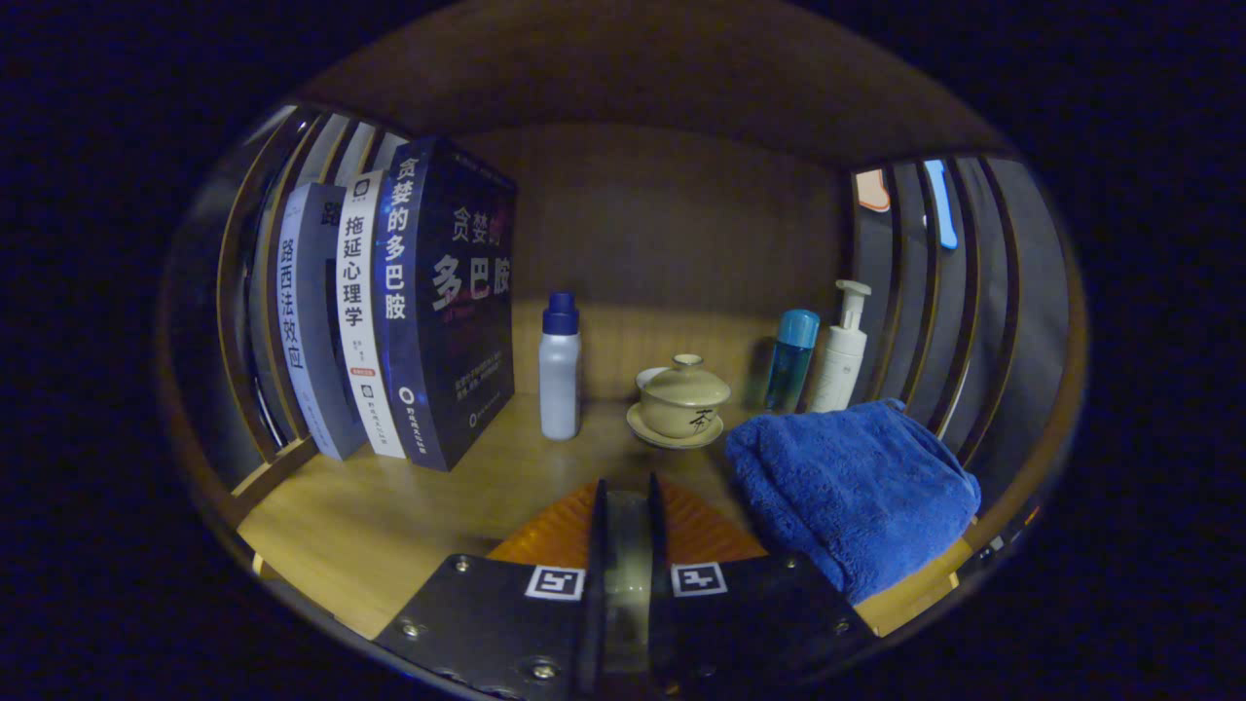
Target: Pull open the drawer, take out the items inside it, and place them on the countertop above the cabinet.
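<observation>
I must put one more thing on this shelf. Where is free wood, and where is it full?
Bare wood lies ahead of the books, left of the nearly closed gripper. A smaller gap sits between white bottle and lidded cup. The blue towel, blue bottle and pump bottle crowd the right.

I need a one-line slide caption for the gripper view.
Gripper closed on an orange ribbed item above countertop, near blue towel.

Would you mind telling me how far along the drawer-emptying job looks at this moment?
Possibly done: a blue towel lies on the wooden countertop, though I cannot tell whether it came from the drawer. In hand: the tongs are nearly closed at an orange ribbed item low over the countertop; whether they grip it is unclear. Left: set that item down, then check the drawer for more.
</observation>
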The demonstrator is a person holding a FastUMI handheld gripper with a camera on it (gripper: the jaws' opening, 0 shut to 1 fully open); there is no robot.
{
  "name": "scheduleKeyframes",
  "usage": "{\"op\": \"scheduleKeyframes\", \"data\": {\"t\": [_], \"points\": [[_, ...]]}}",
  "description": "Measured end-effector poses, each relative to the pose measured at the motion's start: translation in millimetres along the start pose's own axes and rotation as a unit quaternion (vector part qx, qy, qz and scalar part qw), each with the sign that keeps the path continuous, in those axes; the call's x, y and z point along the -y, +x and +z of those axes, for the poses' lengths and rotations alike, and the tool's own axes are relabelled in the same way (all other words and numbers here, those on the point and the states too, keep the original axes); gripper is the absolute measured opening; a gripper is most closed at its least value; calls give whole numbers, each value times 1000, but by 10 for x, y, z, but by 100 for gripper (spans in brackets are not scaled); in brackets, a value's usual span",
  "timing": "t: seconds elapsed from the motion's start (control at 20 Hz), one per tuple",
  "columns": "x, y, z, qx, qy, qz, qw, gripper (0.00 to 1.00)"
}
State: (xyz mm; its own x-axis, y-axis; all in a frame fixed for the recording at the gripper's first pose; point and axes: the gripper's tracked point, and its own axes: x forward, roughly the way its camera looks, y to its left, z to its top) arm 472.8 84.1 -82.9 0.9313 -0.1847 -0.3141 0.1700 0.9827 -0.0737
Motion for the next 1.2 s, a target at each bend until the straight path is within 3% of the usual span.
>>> {"op": "scheduleKeyframes", "data": {"t": [0.7, 0.8, 0.9, 1.0, 1.2], "points": [[-14, -27, 87, 59, -20, 3, 998, 18], [-34, 19, -91, 24, -18, 8, 1000, 21], [22, 39, 27, 58, -9, 5, 998, 39], [59, -53, -32, 65, -22, 3, 998, 37], [95, -164, 162, 98, -28, 6, 995, 67]]}}
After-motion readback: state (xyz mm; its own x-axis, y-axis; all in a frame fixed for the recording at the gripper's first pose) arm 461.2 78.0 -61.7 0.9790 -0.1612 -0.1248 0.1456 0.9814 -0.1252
